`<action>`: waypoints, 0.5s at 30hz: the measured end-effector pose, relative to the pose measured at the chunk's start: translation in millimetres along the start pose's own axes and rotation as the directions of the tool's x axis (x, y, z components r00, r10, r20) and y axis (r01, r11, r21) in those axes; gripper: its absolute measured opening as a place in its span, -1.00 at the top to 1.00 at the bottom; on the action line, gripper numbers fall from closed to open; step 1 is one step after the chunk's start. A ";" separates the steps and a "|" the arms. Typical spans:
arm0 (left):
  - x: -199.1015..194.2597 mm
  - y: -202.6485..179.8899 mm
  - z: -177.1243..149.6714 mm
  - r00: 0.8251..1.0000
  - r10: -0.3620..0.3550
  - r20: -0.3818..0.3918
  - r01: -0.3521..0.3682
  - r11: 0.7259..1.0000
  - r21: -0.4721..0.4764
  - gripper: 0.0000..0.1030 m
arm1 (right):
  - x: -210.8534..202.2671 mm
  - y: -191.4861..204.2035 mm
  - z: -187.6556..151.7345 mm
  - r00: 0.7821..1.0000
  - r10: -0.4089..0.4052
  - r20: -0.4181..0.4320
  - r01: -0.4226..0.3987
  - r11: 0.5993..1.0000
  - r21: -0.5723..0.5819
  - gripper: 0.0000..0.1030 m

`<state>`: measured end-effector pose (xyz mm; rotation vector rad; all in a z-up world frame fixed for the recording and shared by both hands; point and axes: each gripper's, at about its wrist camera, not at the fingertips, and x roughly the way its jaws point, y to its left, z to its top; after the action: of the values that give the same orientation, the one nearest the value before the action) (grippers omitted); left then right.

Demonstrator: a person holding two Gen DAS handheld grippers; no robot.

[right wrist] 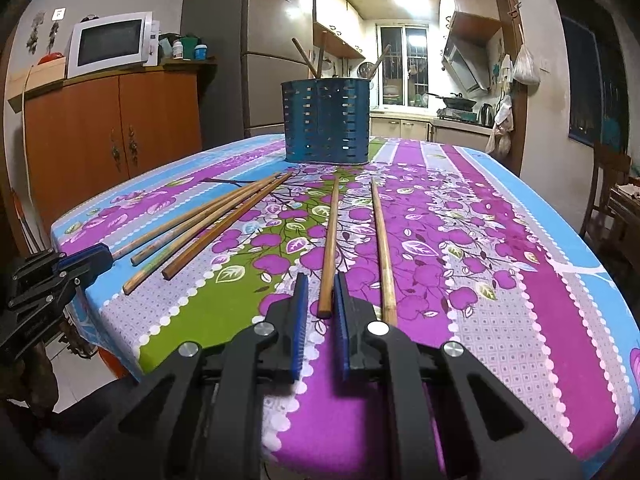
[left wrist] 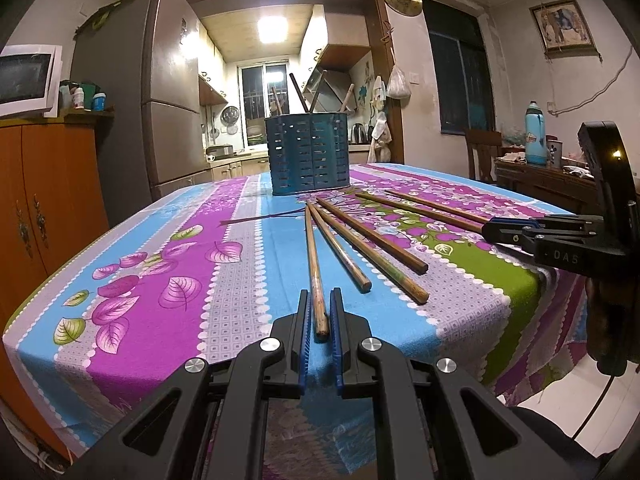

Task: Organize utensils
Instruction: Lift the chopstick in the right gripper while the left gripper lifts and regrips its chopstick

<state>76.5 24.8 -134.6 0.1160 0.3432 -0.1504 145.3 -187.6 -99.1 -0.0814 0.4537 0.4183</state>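
Several wooden chopsticks lie on the flowered tablecloth [left wrist: 168, 264] in front of a blue slotted utensil holder [left wrist: 308, 152], which also shows in the right wrist view [right wrist: 326, 120] with a few sticks standing in it. My left gripper [left wrist: 321, 300] is open, its jaws either side of the near end of the leftmost chopstick [left wrist: 314, 264]. My right gripper [right wrist: 321, 284] is open around the near end of another chopstick [right wrist: 330, 248]; a second chopstick [right wrist: 382, 240] lies just right of it. A fan of chopsticks [right wrist: 208, 224] lies to the left.
The table's near edge runs just under both grippers. A fridge [left wrist: 160, 92], an orange cabinet [right wrist: 112, 128] with a microwave [right wrist: 110, 42], and a chair [left wrist: 482, 152] by a side table stand around the table. The kitchen lies beyond.
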 end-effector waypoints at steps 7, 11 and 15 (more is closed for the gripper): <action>1.2 2.3 3.5 1.000 -0.001 -0.011 0.001 1.000 -0.003 0.84 | -4.0 -0.2 -1.4 1.000 -0.005 0.024 0.005 1.000 0.030 0.90; -2.7 4.5 11.2 1.000 -0.001 0.007 0.001 1.000 0.002 0.85 | -16.0 -2.5 8.2 0.998 -0.012 0.054 0.010 0.999 0.037 0.90; -16.1 7.8 28.6 0.998 0.001 0.060 -0.001 1.000 0.008 0.85 | -38.8 -2.4 29.6 0.993 -0.021 0.113 0.019 1.000 0.018 0.90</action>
<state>72.2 30.6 -101.7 0.1196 0.2826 -0.1540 126.7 -199.4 -55.5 -0.0457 0.3444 0.3969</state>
